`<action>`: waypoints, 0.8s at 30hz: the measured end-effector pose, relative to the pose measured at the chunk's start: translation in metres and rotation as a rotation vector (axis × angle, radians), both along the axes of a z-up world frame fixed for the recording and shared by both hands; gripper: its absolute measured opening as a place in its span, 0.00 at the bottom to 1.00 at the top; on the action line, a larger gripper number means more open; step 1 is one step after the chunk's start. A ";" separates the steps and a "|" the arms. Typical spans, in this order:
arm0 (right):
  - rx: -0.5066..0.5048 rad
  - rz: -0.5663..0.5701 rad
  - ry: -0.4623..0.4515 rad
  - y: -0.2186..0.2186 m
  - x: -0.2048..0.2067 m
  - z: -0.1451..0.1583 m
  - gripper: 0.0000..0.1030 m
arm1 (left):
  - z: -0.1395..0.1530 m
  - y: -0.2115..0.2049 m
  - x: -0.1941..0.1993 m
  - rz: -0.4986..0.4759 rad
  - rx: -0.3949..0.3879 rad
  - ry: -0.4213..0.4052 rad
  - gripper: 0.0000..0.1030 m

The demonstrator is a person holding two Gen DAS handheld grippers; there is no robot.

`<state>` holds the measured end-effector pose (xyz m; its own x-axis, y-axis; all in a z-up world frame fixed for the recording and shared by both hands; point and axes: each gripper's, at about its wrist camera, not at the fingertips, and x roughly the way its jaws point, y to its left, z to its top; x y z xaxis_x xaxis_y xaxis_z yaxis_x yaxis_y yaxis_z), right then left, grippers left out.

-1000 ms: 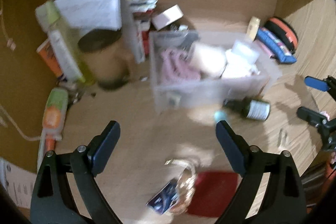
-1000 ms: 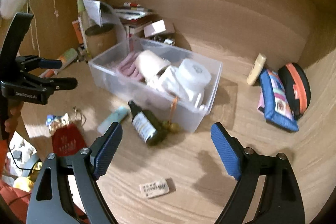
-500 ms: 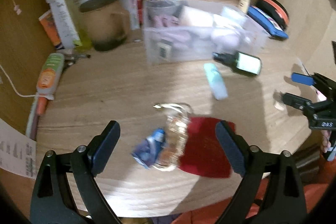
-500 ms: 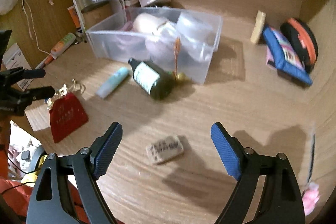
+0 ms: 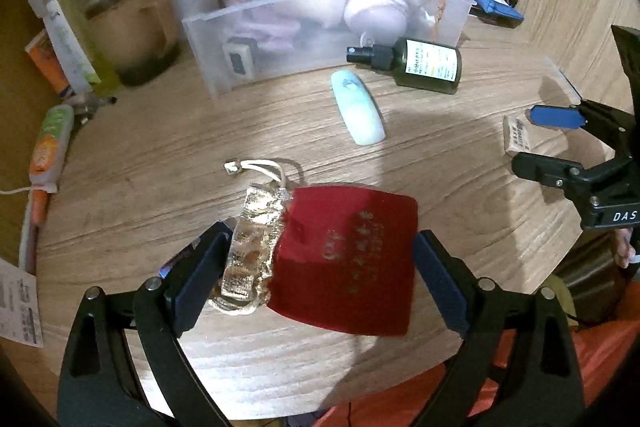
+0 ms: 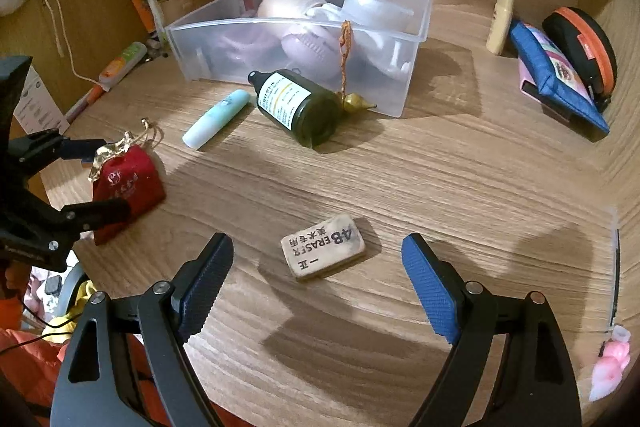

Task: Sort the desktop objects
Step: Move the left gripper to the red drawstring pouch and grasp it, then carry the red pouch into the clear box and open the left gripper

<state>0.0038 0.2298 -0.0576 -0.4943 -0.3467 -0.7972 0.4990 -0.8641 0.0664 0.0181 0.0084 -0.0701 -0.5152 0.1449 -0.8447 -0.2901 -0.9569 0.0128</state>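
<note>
My left gripper (image 5: pixel 320 279) is open, its jaws on either side of a red drawstring pouch (image 5: pixel 352 259) with a gold top that lies on the wooden desk; the pouch also shows in the right wrist view (image 6: pixel 126 183). My right gripper (image 6: pixel 318 287) is open just short of a worn eraser (image 6: pixel 323 246) lying flat, also seen in the left wrist view (image 5: pixel 518 139). A clear plastic bin (image 6: pixel 304 35) full of soft items stands at the back. A dark green bottle (image 6: pixel 298 107) and a pale blue tube (image 6: pixel 216 118) lie in front of it.
A blue pouch (image 6: pixel 556 75) and a black-orange case (image 6: pixel 580 47) lie at the right, with a cream tube (image 6: pixel 500 23) beside them. Jars, papers and boxes crowd the back left (image 5: pixel 120 19). An orange-green tube (image 5: pixel 50 143) lies at the left. The desk edge is near both grippers.
Both grippers have dropped and pulled back toward the desk's front edge. The left one now straddles the red pouch; the right one has come up to the eraser.
</note>
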 end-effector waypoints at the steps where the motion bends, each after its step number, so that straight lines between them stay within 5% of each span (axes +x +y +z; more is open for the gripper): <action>1: -0.003 0.000 -0.001 0.000 0.000 0.000 0.82 | 0.000 0.000 0.000 -0.002 0.003 0.005 0.93; 6: -0.002 0.011 0.007 -0.004 0.000 -0.002 0.79 | -0.005 0.008 0.001 -0.032 -0.043 0.036 0.93; 13: 0.015 0.016 0.019 -0.005 0.001 -0.004 0.43 | -0.010 0.014 -0.004 -0.057 0.020 0.031 0.86; 17: 0.007 0.015 0.023 -0.003 0.001 -0.004 0.40 | -0.005 0.012 -0.009 -0.040 0.031 0.047 0.42; 21: 0.001 0.005 0.020 -0.002 -0.002 -0.004 0.40 | -0.004 0.011 -0.014 -0.023 0.025 0.054 0.22; 24: -0.015 -0.003 0.013 -0.001 -0.005 -0.002 0.40 | 0.000 0.007 -0.016 -0.007 0.046 0.059 0.20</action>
